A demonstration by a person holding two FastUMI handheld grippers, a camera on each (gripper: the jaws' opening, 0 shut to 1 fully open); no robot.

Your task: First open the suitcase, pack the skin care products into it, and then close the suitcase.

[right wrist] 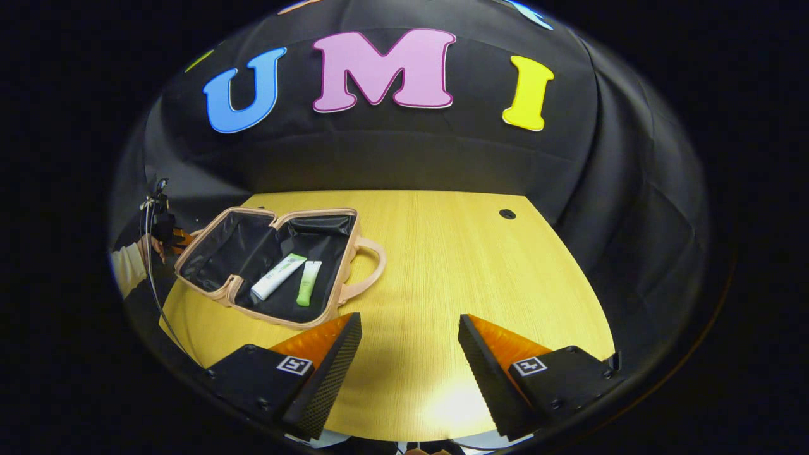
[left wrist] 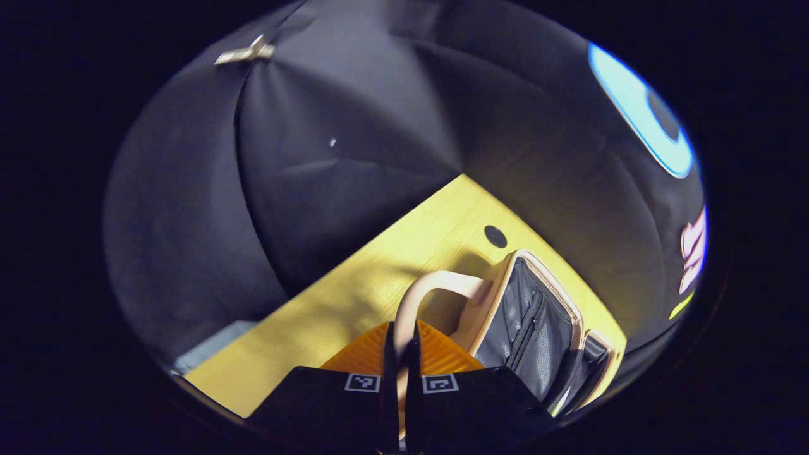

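Observation:
The beige suitcase [right wrist: 319, 212] lies open on the left of the table, its black lining showing. Inside its right half rest a white tube [right wrist: 278, 276] and a smaller green tube [right wrist: 308, 282]. My right gripper [right wrist: 409, 319] hovers open above the table in front of the case, with nothing between its fingers. In the left gripper view, my left gripper [left wrist: 401, 354] is shut on a beige loop handle [left wrist: 436, 281] of the suitcase, whose lined lid [left wrist: 537, 316] stands just beyond. That left gripper [right wrist: 165, 230] also appears at the case's far left edge, held by a hand.
The yellow wooden table [right wrist: 474, 272] has a round dark hole [right wrist: 507, 213] near its back edge. A second handle [right wrist: 373, 265] sticks out from the case's right side. A light sleeve [right wrist: 129, 265] reaches in at the far left.

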